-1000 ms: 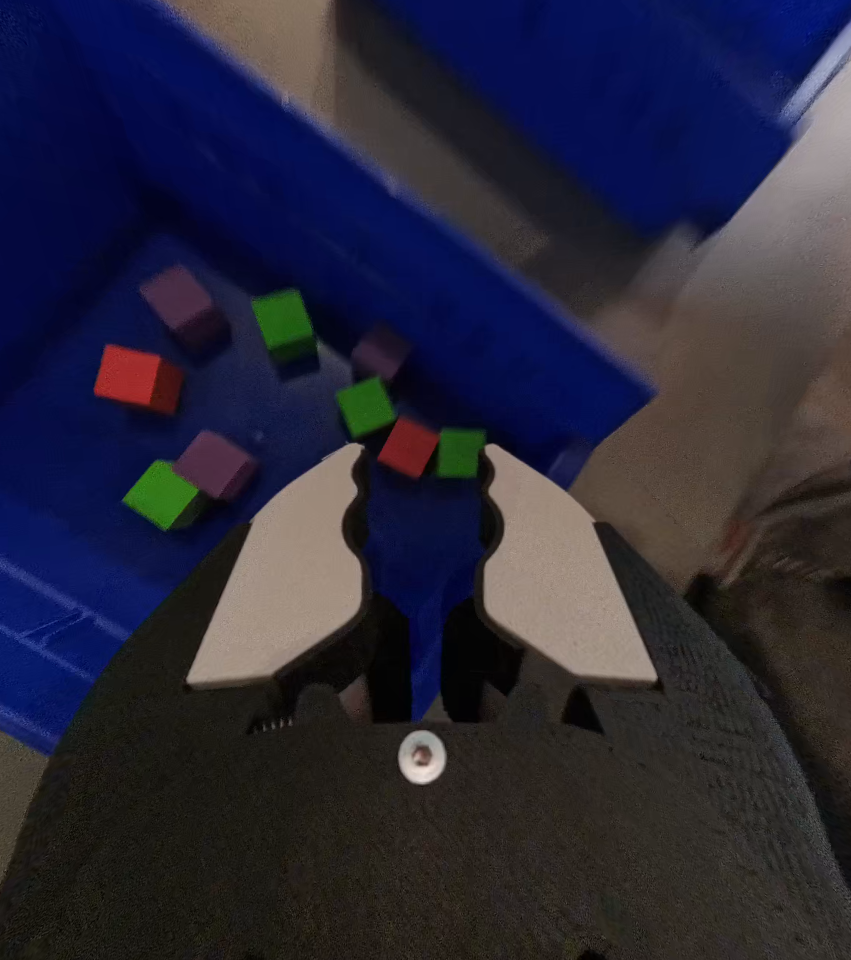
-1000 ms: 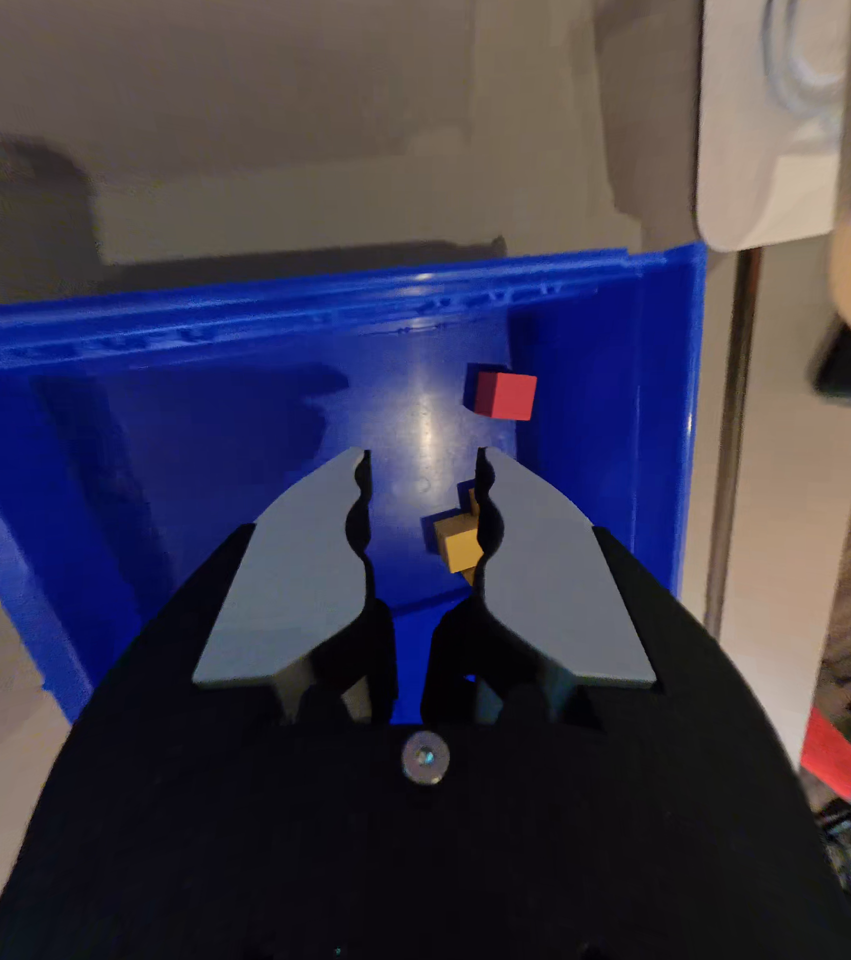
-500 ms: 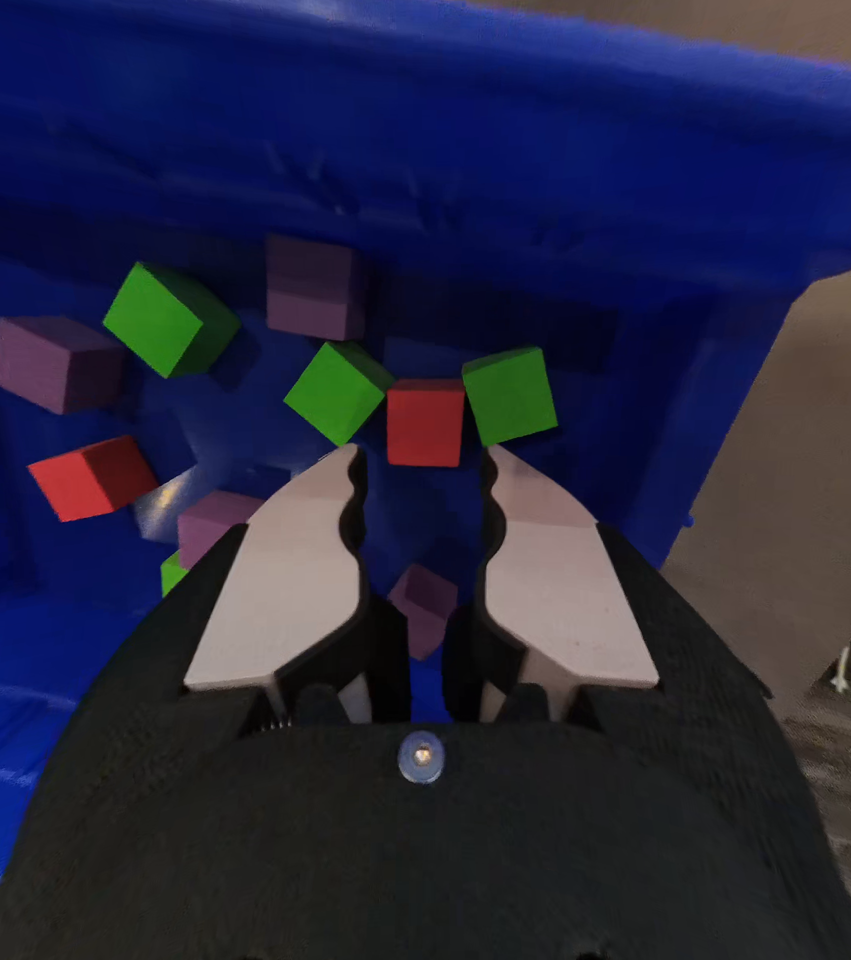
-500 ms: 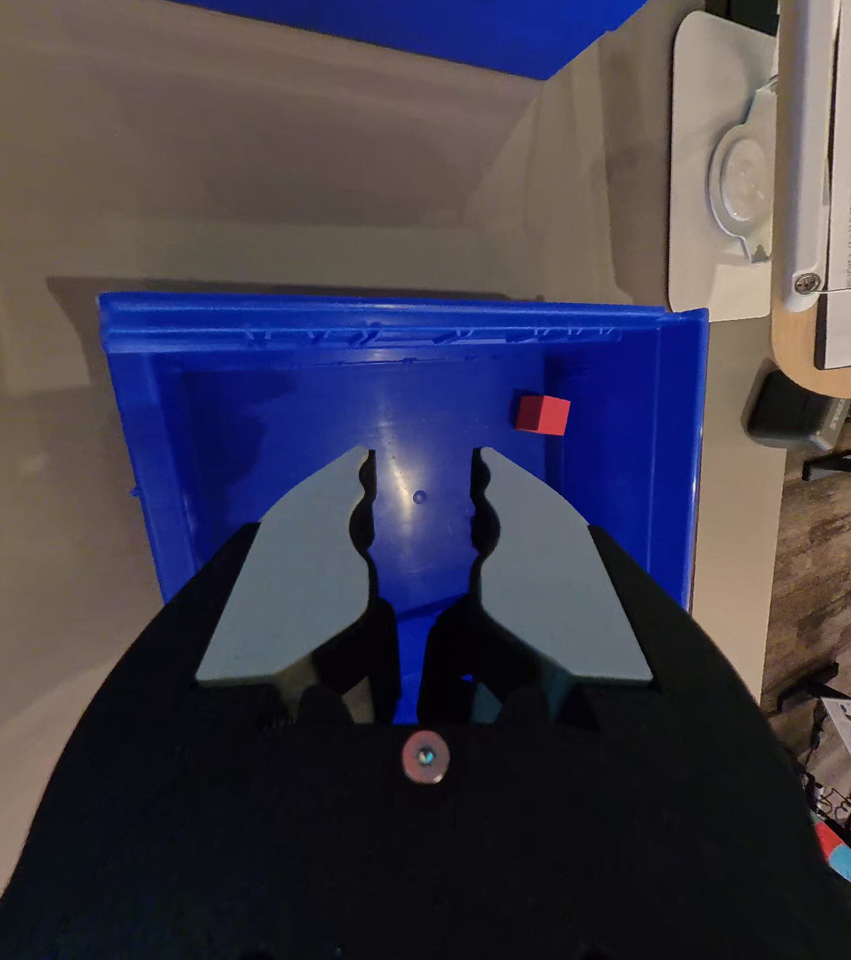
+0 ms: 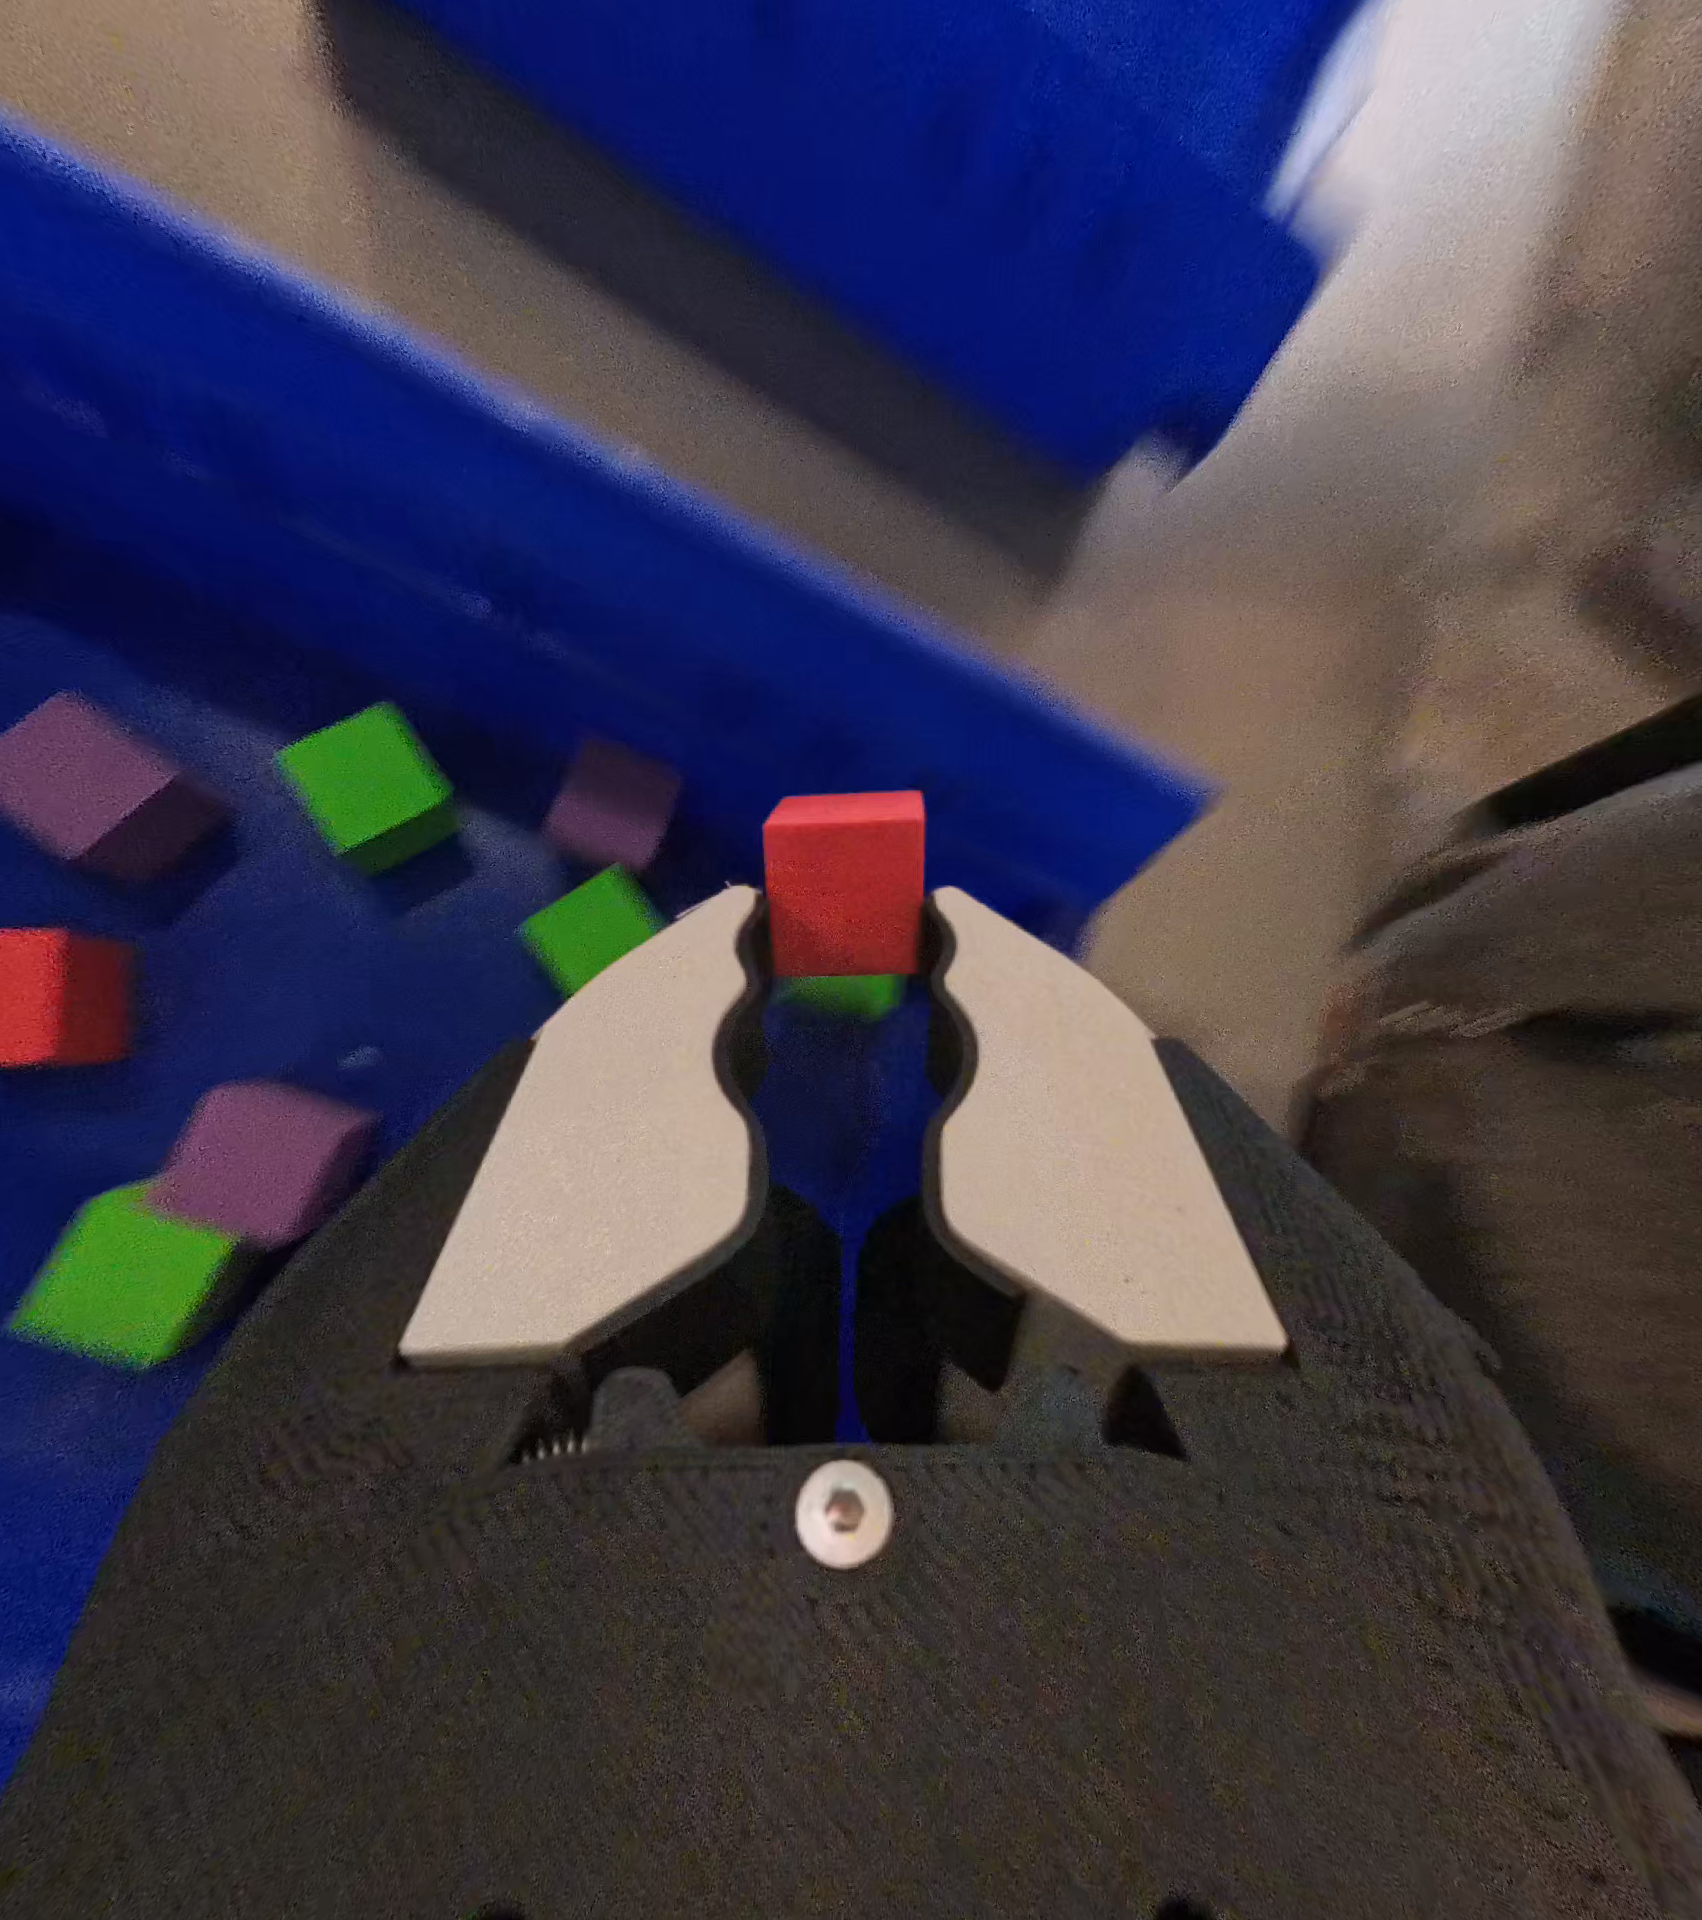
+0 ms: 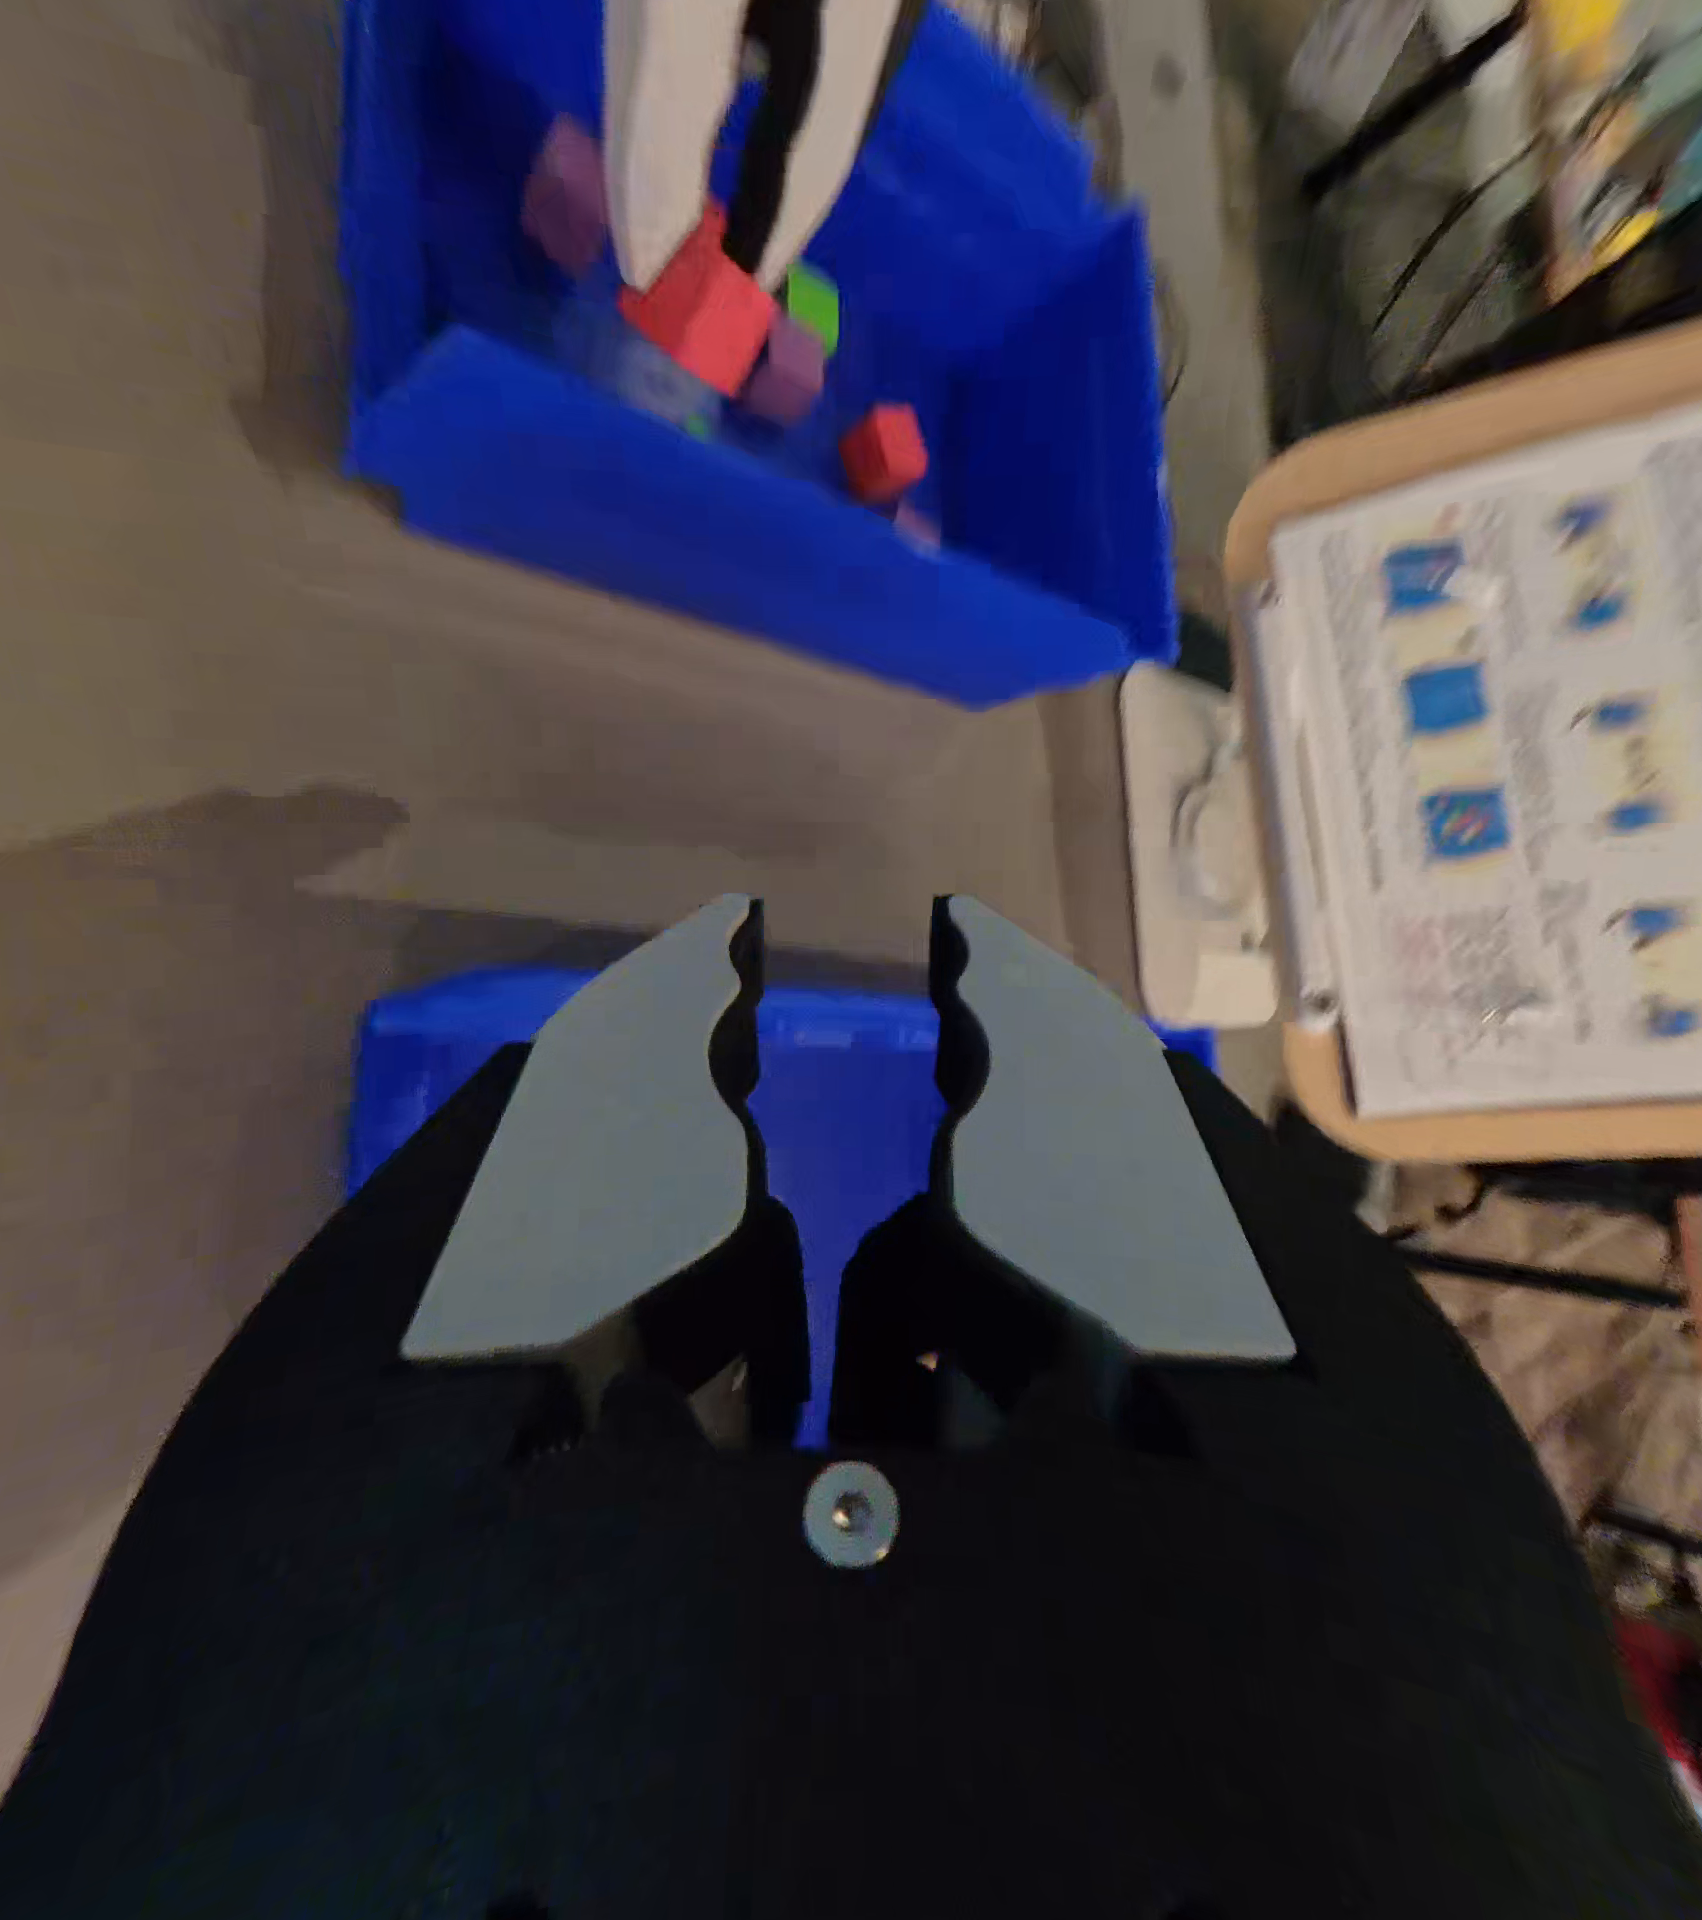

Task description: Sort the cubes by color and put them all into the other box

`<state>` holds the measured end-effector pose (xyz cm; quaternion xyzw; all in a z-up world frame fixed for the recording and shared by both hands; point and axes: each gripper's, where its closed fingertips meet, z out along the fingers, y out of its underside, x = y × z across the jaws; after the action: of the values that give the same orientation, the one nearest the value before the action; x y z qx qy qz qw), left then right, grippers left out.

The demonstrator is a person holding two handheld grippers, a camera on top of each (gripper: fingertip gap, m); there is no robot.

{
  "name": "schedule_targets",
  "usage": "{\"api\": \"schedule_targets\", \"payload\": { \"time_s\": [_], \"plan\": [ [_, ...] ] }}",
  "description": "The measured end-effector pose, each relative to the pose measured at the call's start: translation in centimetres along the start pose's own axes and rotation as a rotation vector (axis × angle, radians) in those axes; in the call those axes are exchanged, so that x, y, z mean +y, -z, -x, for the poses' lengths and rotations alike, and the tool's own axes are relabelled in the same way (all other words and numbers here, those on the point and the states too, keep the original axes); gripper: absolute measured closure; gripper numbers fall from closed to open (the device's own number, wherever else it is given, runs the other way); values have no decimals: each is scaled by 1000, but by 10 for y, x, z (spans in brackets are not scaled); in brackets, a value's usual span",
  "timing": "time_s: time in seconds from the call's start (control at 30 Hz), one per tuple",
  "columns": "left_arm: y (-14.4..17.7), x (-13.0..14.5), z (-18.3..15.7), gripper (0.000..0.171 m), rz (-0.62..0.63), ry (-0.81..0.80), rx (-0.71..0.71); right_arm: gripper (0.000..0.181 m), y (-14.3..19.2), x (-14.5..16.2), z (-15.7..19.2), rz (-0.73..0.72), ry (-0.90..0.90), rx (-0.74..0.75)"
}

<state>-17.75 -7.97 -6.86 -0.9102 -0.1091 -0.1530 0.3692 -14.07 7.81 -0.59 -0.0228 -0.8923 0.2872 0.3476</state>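
Red cube (image 5: pixel 845 883) sits pinched betw. tips of L gripper (image 5: pixel 845 930), above blue bin (image 5: pixel 535 582) w/ loose green, purple & red cubes, while R gripper (image 6: pixel 847 920), jaws narrowly apart & empty, hovers over nearer second blue bin (image 6: pixel 847 1049), well apart.

The blue bin (image 5: pixel 431 488) looked like smooth, glossy plastic. Inside it, the red cube (image 5: pixel 844 883) appeared matt. The worktop (image 6: pixel 99 675) was matt beige.
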Motion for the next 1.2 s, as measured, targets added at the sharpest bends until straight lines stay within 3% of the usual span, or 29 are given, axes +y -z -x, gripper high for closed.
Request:
{"api": "schedule_targets", "payload": {
  "time_s": [0.13,0.27,0.33,0.57,0.83,1.0,1.1,1.2],
  "plan": [
    [49,-62,-61,144,-435,221,497,154,-14,-47,14,-121,54,19],
    [63,-80,-94,144,-556,266,690,145,-18,-92,5,-241,54,114],
    [64,-84,-106,144,-584,265,733,136,-17,-109,3,-289,27,121],
    [61,-93,-123,144,-626,257,761,142,-10,-146,2,-379,43,153],
    [60,-98,-126,144,-689,273,806,153,-9,-150,-2,-359,34,161],
    [75,-100,-110,127,-800,287,714,153,2,-118,-20,-241,48,185],
    [93,-98,-88,143,-913,327,635,153,8,-52,-49,-7,-10,148],
    [98,-90,-77,154,-943,340,602,153,5,40,-64,321,-64,12]
  ]
}}
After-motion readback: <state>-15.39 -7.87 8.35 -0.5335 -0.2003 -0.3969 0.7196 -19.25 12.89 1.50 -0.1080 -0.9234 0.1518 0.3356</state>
